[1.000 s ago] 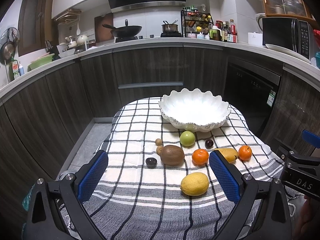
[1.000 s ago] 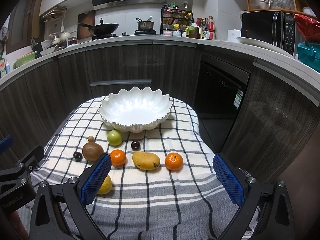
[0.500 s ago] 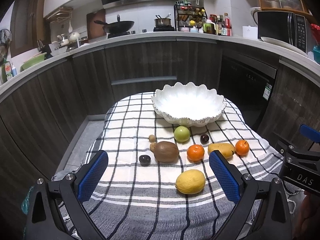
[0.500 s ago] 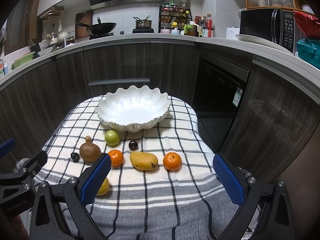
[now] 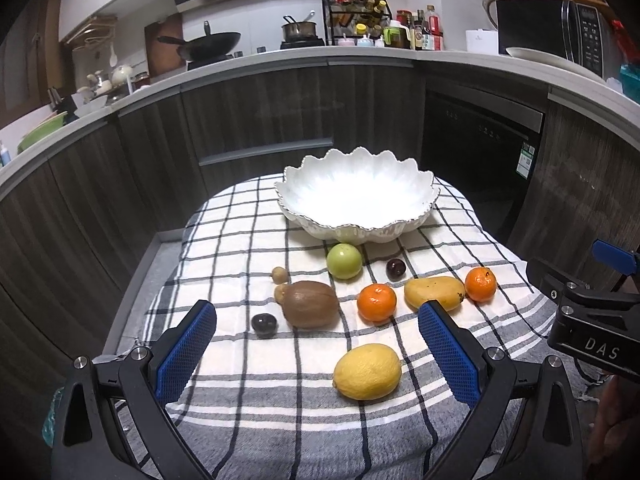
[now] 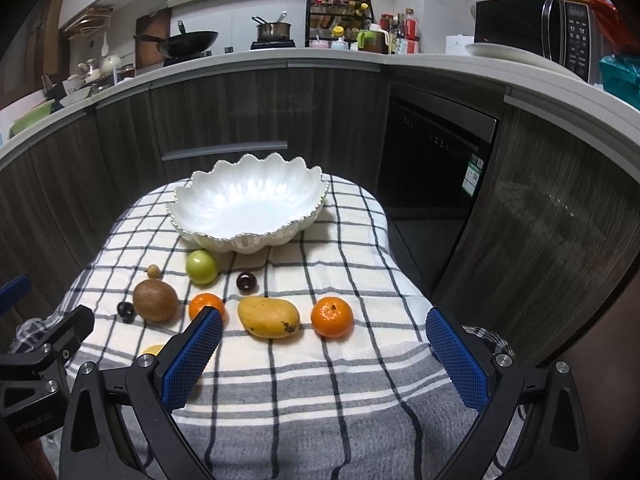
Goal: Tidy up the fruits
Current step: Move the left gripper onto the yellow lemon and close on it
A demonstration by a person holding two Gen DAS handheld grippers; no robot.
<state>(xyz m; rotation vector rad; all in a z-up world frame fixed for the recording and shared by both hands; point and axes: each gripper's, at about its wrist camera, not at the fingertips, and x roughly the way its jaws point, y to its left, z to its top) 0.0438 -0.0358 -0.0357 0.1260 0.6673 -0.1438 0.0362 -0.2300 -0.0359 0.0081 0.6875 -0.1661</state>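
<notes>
A white scalloped bowl [image 5: 356, 196] [image 6: 248, 208] stands empty at the far end of a checked cloth. In front of it lie a green apple [image 5: 344, 261] [image 6: 202, 266], a brown kiwi [image 5: 310, 304] [image 6: 155, 301], two oranges [image 5: 376, 303] [image 5: 480, 284] [image 6: 332, 317], a mango [image 5: 434, 293] [image 6: 269, 317], a lemon [image 5: 367, 371] and small dark and tan fruits [image 5: 264, 325]. My left gripper [image 5: 316, 356] is open, just short of the lemon. My right gripper [image 6: 324, 360] is open, near the mango and right orange.
The checked cloth [image 5: 248, 248] covers a small table with edges dropping off on all sides. Dark kitchen cabinets [image 5: 260, 120] and a dishwasher [image 6: 436, 160] curve around behind. The right gripper's body [image 5: 592, 328] shows at the right of the left wrist view.
Both grippers have moved a little forward and lower toward the fruits. Both stay open. No fruit has moved.
</notes>
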